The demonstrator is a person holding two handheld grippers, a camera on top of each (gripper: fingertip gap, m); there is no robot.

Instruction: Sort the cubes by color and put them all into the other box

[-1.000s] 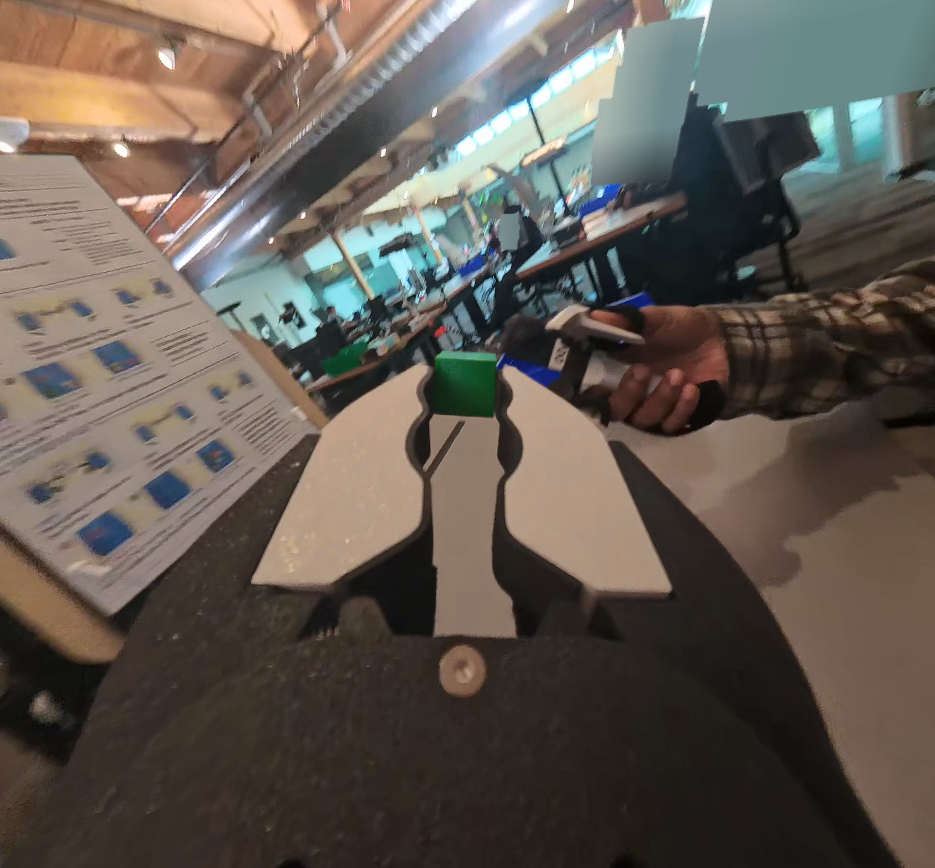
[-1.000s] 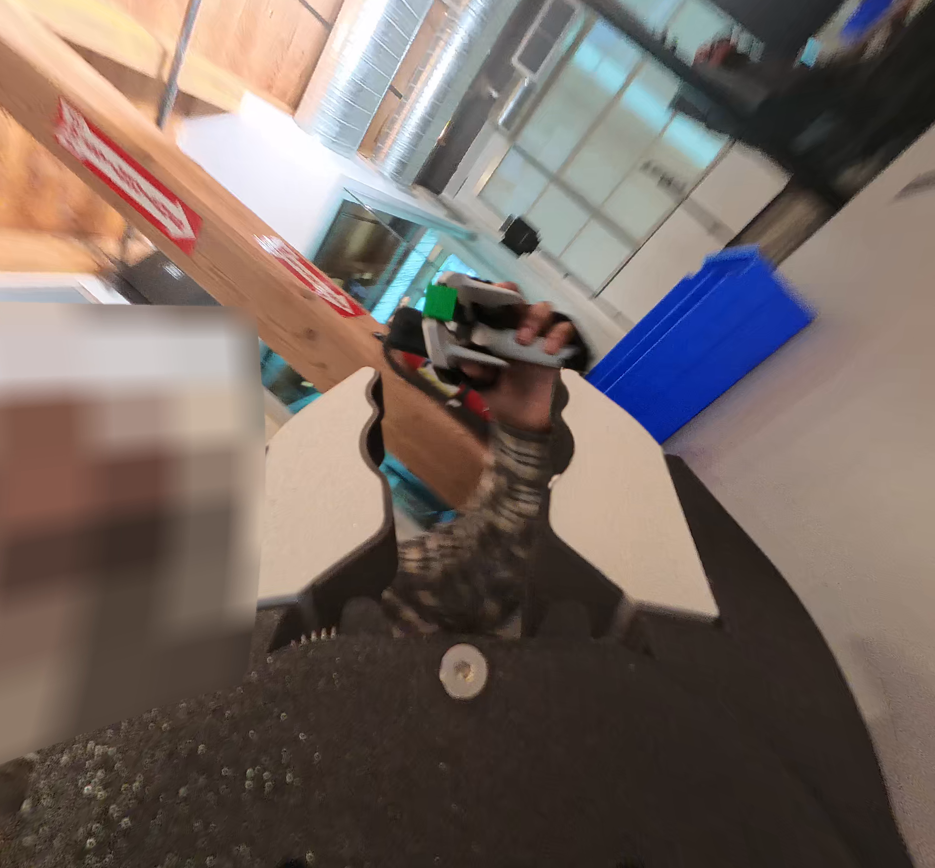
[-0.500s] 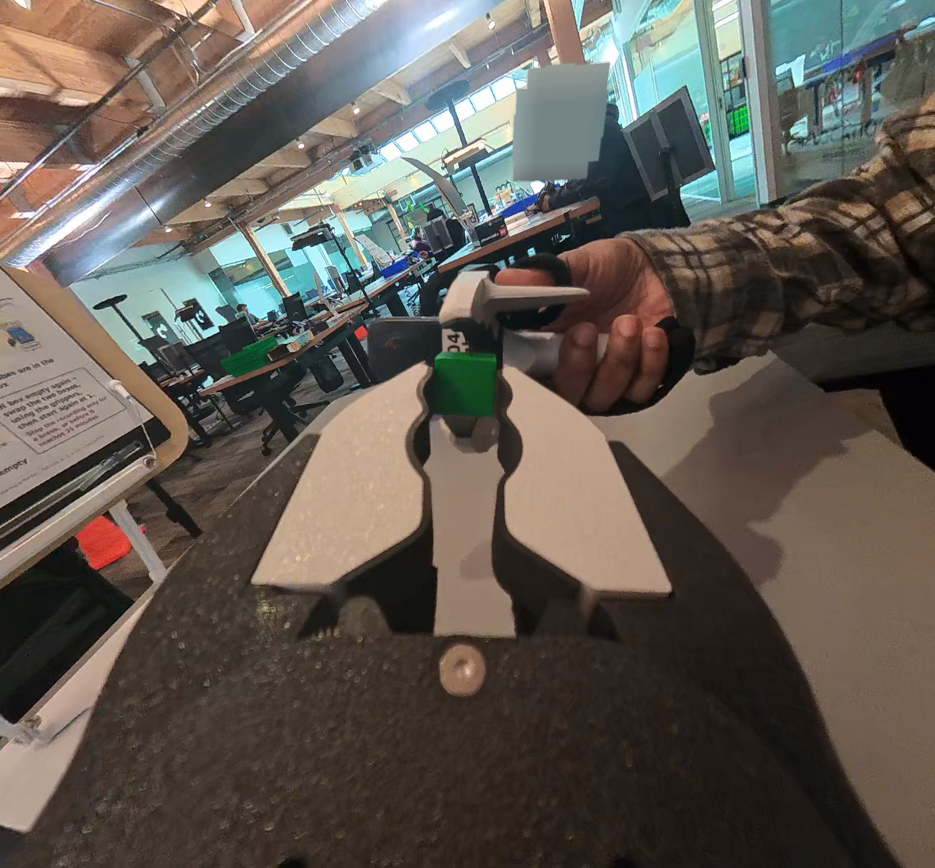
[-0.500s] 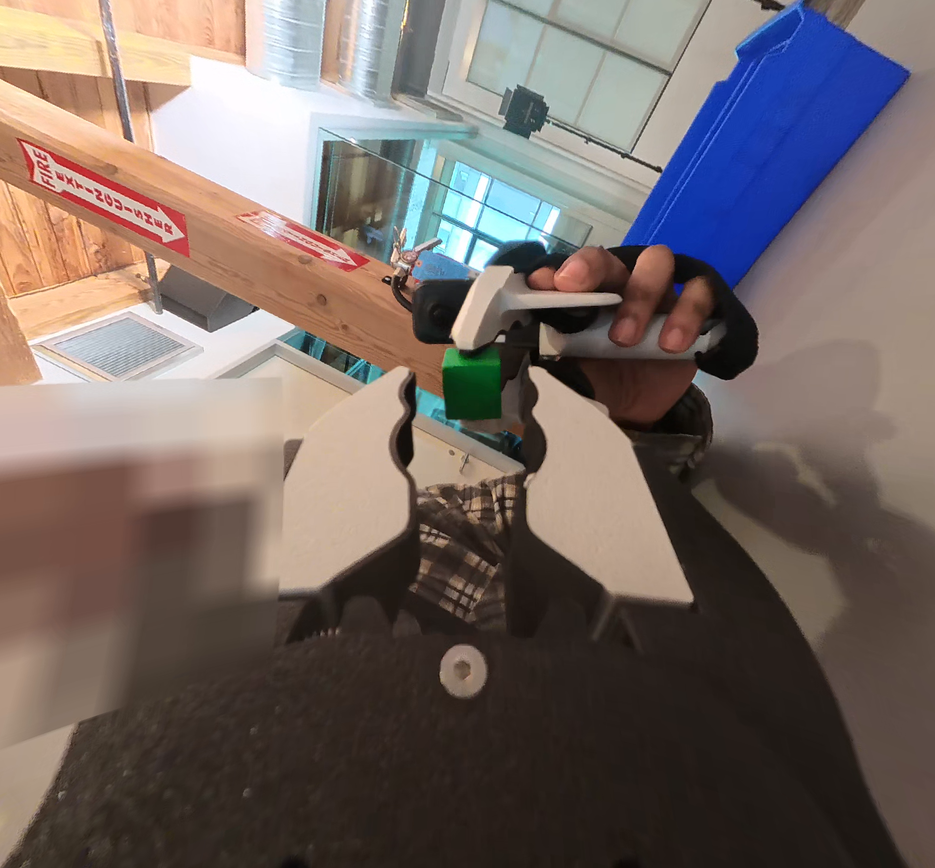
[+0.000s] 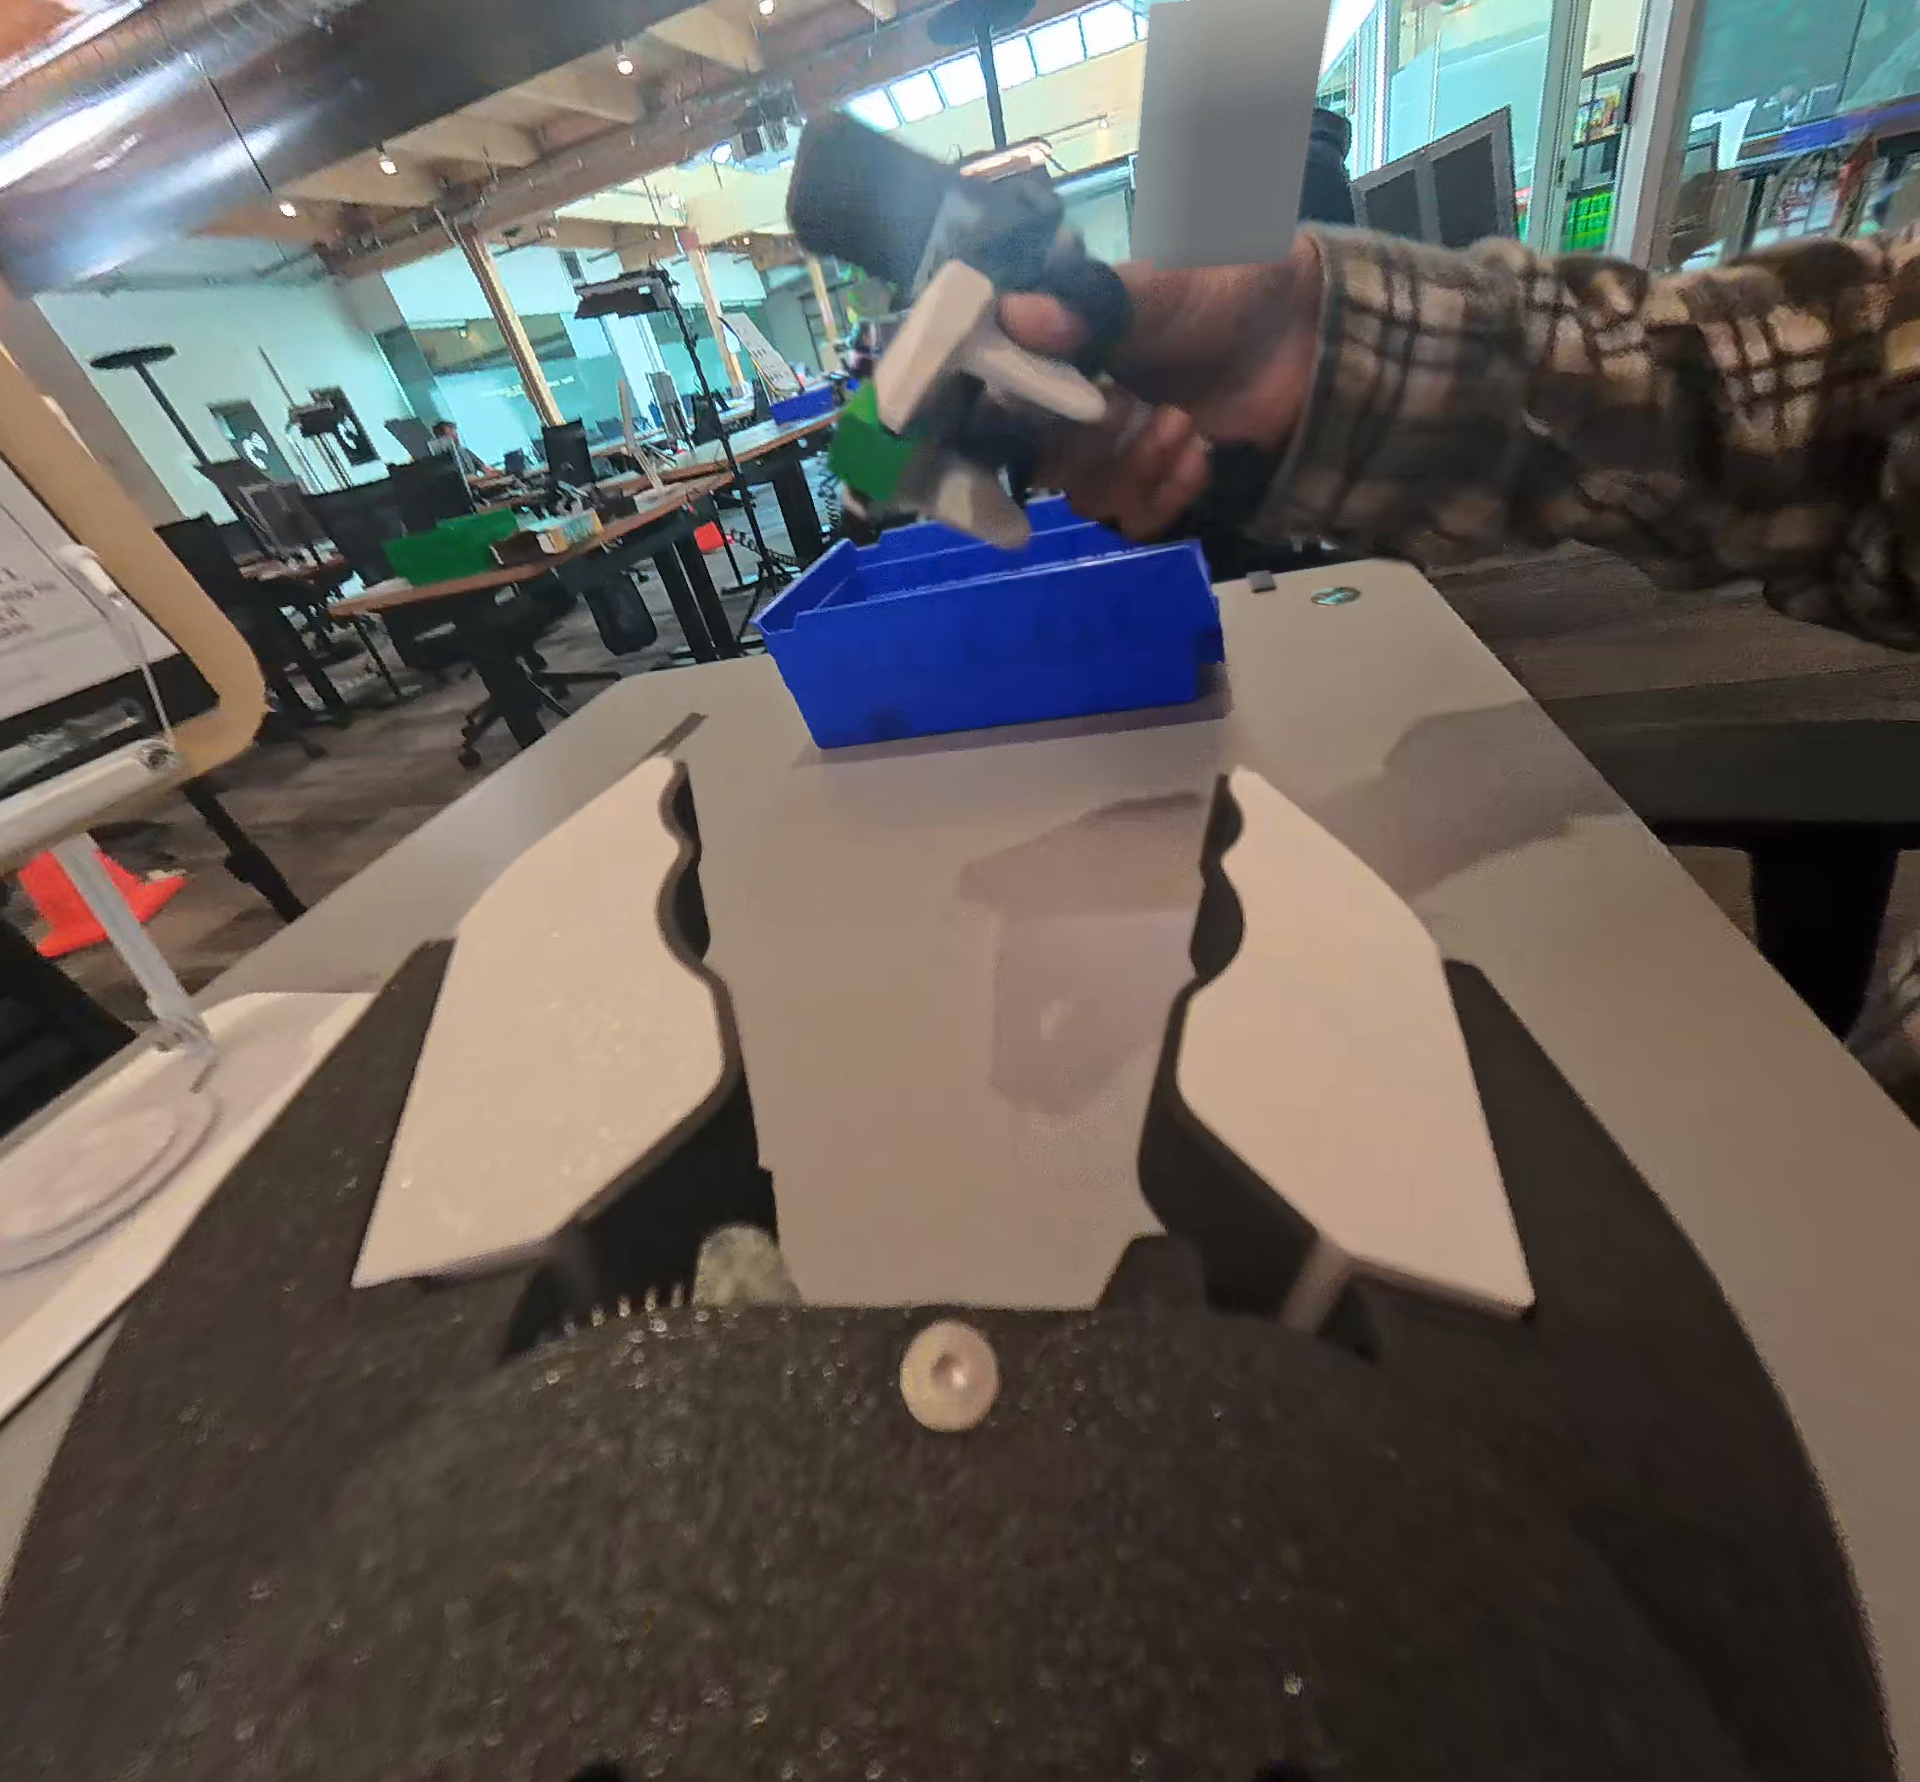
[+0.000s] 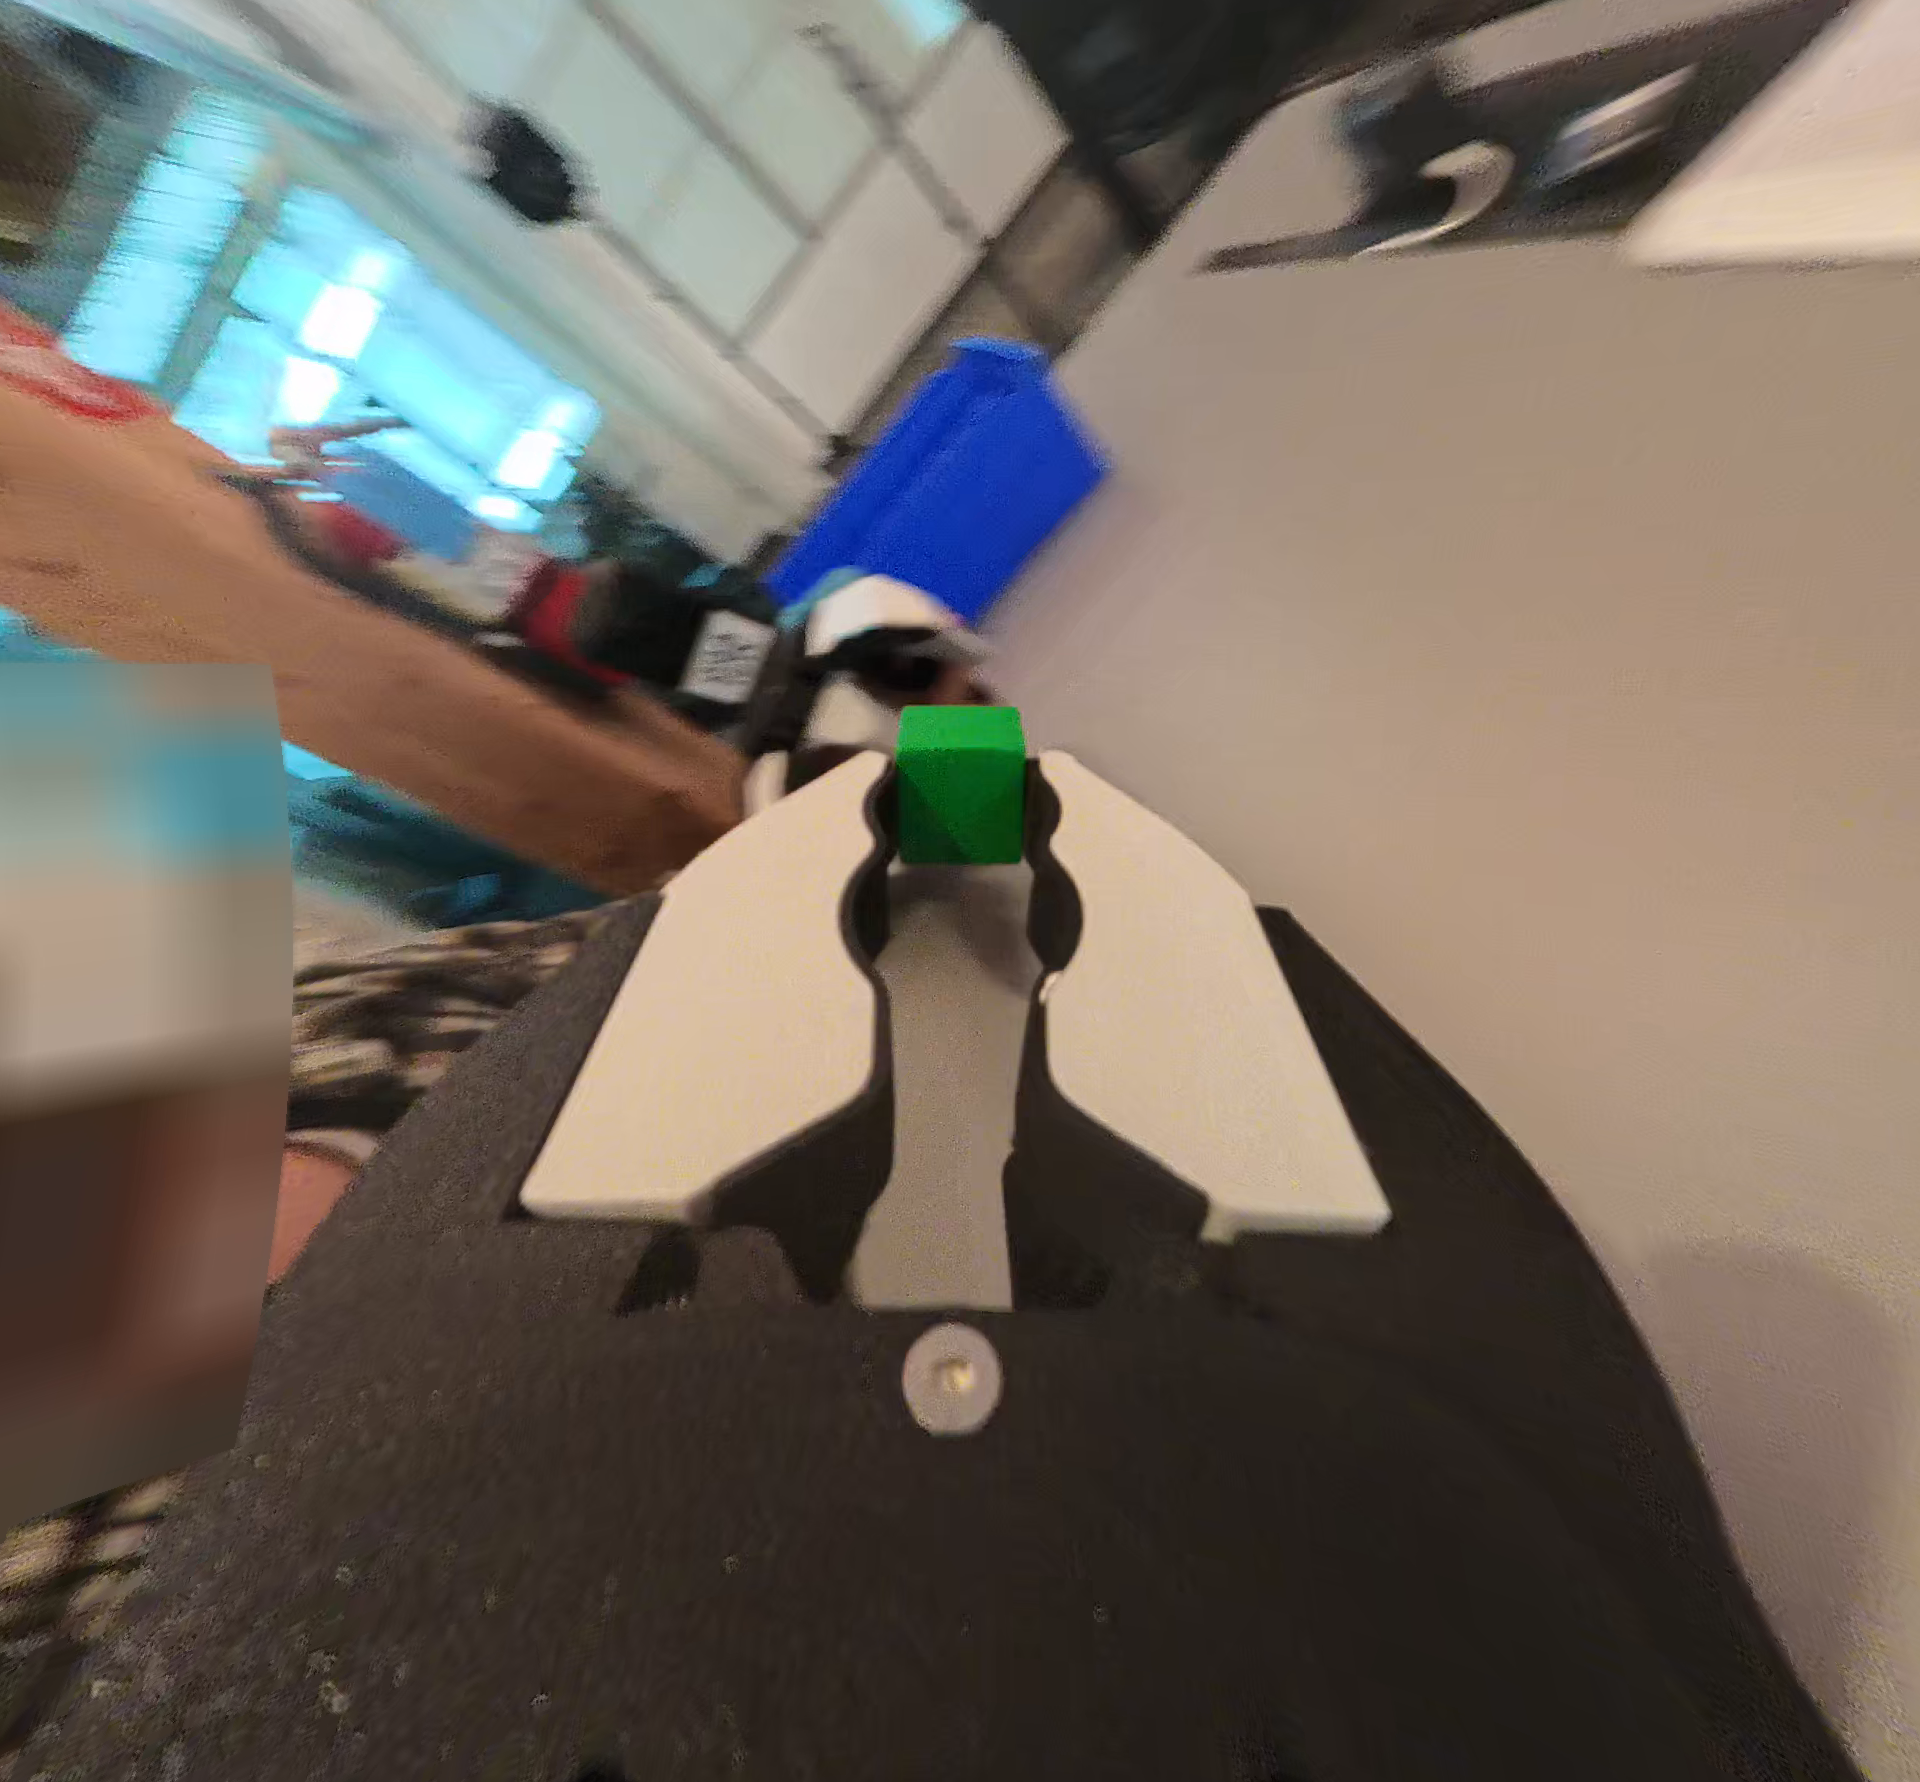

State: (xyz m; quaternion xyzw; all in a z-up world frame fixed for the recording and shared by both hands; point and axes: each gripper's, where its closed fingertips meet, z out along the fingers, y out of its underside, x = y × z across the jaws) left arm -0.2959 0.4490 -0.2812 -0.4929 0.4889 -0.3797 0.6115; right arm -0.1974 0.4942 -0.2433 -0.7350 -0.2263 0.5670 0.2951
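Observation:
In the left wrist view my left gripper (image 5: 951, 797) is open and empty, low over the grey table (image 5: 914, 984). Beyond it a hand holds my right gripper (image 5: 914, 428), which is shut on a green cube (image 5: 871, 465) just above the near left part of a blue box (image 5: 987, 636). The box's inside is mostly hidden from here. In the blurred right wrist view my right gripper (image 6: 959, 776) clamps the green cube (image 6: 959, 797) between its fingertips. A blue box (image 6: 935, 485) shows farther off, and the left gripper (image 6: 862, 641) is behind the cube.
A stand with a printed sheet (image 5: 62, 589) and its white base (image 5: 94, 1140) sit at the table's left edge. A plaid sleeve (image 5: 1558, 402) reaches in from the right. The table's far edge lies behind the blue box, with office desks beyond.
The green cube passed from my left gripper to my right one. The left gripper opened and lowered toward the table. The right gripper shut on the cube and moved over the blue box.

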